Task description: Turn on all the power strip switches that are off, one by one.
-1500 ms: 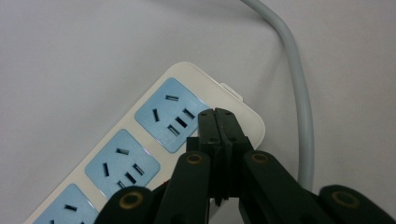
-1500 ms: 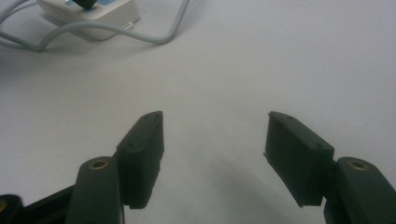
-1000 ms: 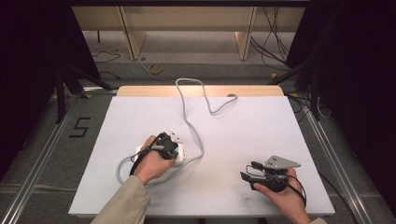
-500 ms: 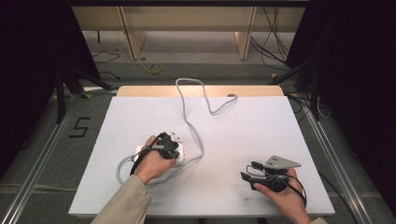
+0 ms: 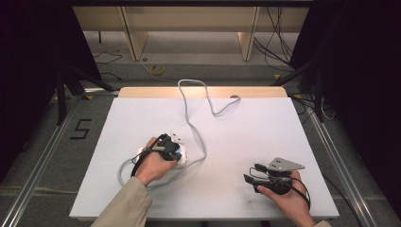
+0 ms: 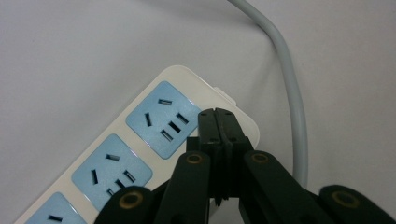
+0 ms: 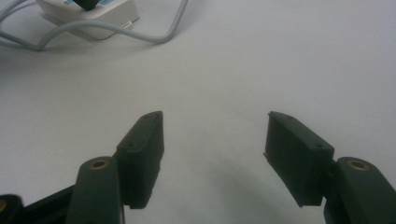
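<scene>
The left tongs (image 6: 218, 122), jaws pressed together on nothing, hover over the end of a white power strip (image 6: 140, 140) lying left of centre on the worktop (image 5: 246, 137). Its grey cord (image 5: 196, 123) snakes to the far edge. The right tongs (image 7: 212, 154) gape wide and empty above bare worktop at the near right.

Grey floor (image 5: 42, 156) around the white table (image 5: 265, 132), wooden shelving (image 5: 189, 19) beyond.

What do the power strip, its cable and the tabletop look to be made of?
Power strip: smooth cream-white hard plastic with pale blue socket faces, going by its rounded moulded edges. Cable: grey rubbery-looking sheath, matte, bending in soft loops. Tabletop: flat matte white surface, material unclear; a pale wood-look strip edges its far side.
</scene>
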Available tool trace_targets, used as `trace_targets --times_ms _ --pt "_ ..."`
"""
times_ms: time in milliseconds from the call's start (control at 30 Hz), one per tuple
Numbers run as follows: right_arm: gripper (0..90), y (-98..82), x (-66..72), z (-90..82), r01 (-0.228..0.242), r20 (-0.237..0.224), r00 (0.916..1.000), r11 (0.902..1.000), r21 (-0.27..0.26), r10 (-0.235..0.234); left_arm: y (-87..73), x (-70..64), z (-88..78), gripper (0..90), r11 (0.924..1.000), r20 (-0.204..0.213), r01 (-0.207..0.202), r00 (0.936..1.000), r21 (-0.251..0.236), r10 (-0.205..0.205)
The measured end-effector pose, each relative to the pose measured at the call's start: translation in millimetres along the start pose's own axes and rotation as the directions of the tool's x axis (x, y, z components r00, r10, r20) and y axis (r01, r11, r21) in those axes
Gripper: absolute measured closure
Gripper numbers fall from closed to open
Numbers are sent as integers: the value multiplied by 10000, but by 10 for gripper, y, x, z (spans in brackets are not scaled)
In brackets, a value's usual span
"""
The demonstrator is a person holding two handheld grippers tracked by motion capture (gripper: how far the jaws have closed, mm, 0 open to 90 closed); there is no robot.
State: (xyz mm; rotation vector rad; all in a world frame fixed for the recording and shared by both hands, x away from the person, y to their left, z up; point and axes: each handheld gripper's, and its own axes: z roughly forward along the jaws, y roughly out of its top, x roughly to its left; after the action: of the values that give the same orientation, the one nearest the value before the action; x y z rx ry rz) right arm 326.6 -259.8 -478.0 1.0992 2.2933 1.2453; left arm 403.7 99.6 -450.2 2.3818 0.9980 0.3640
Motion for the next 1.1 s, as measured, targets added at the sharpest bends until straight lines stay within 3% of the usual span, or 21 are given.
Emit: trace_targets --times_ms 633,1100 --pt "381 3 -1 -3 3 12 10000 10000 -6 -3 -4 -25 -19 899 9994 -114 -340 9994 -38 339" --pt "381 4 -1 -5 12 9 10000 10000 -13 -12 -8 13 -120 895 9955 -310 -192 9994 -927 164"
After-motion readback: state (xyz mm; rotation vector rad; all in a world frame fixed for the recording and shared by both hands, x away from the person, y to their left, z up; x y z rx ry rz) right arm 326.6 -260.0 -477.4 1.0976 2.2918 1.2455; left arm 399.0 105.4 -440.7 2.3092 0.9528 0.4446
